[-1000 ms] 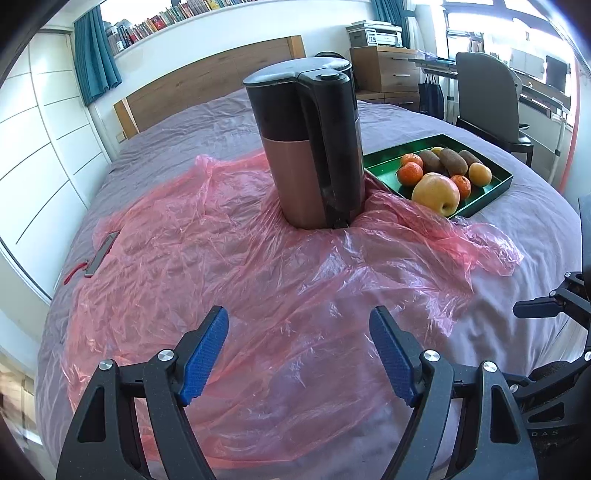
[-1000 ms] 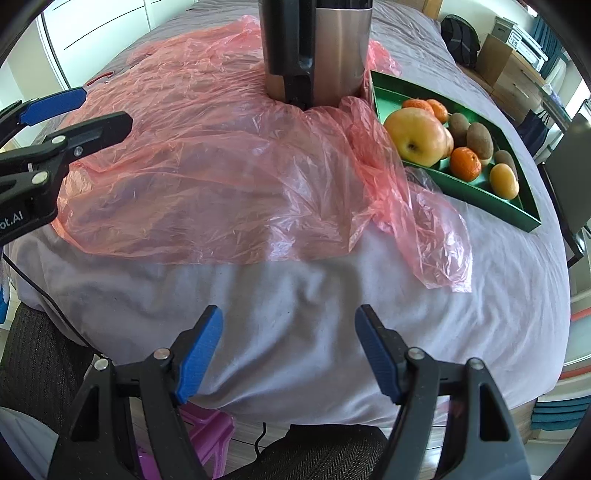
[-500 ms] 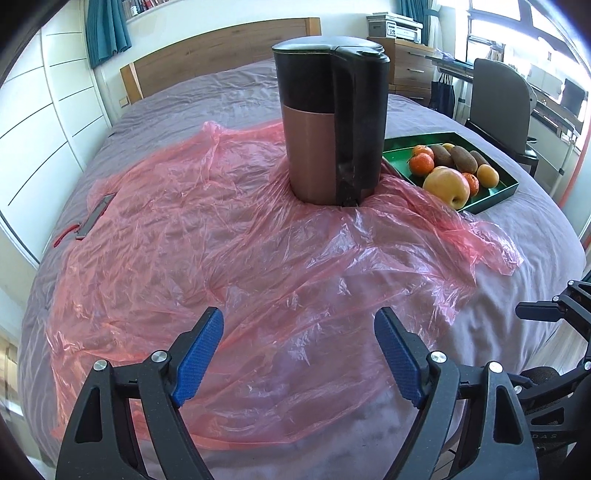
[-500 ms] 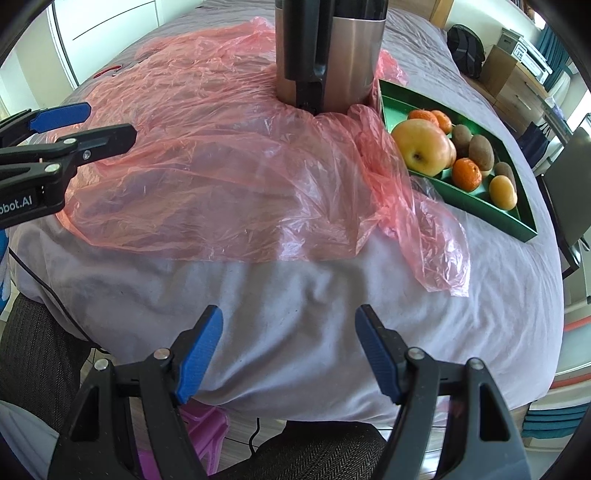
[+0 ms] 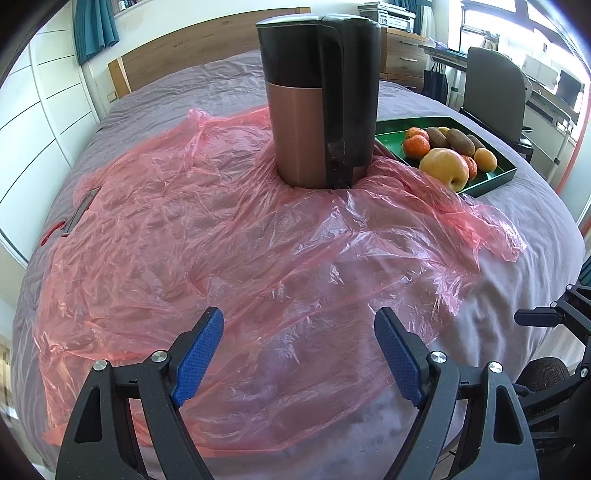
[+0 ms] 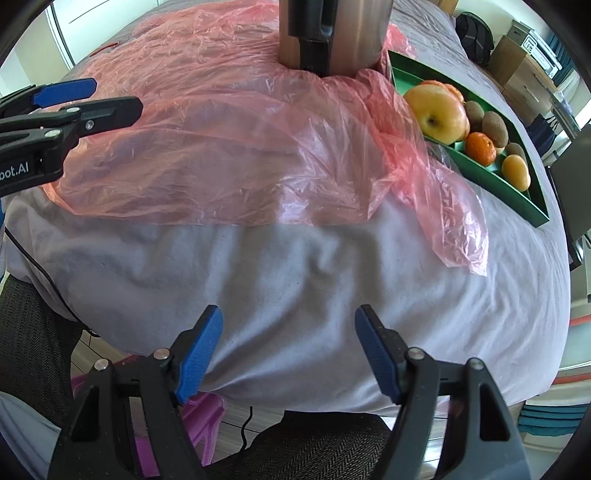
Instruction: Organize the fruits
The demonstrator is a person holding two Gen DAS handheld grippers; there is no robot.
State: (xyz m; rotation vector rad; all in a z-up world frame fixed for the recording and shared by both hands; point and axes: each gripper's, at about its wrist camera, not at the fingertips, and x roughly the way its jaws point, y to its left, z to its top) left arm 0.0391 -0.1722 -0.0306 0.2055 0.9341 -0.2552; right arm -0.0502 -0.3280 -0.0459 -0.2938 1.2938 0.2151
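A green tray (image 5: 495,177) (image 6: 517,203) at the right of the bed holds a yellow apple (image 5: 445,168) (image 6: 439,112), tangerines (image 5: 416,144) (image 6: 480,147), kiwis (image 5: 460,142) (image 6: 495,125) and a small yellow-orange fruit (image 5: 485,159) (image 6: 516,171). A crumpled pink plastic bag (image 5: 221,236) (image 6: 221,140) is spread over the grey bedcover. My left gripper (image 5: 299,354) hovers open over the bag's near part, nothing between its blue pads. My right gripper (image 6: 288,350) is open over the bare bed edge, empty. The left gripper's fingers (image 6: 85,110) show at the left of the right wrist view.
A tall copper-and-black kettle (image 5: 319,99) (image 6: 332,33) stands on the bag beside the tray. A small flat grey item with a red loop (image 5: 75,218) lies at the bed's left edge. A desk chair (image 5: 495,96) and drawers stand beyond the bed.
The left gripper has sunk a little and tilted down toward the bag; its jaws stand slightly wider. The right gripper has barely shifted.
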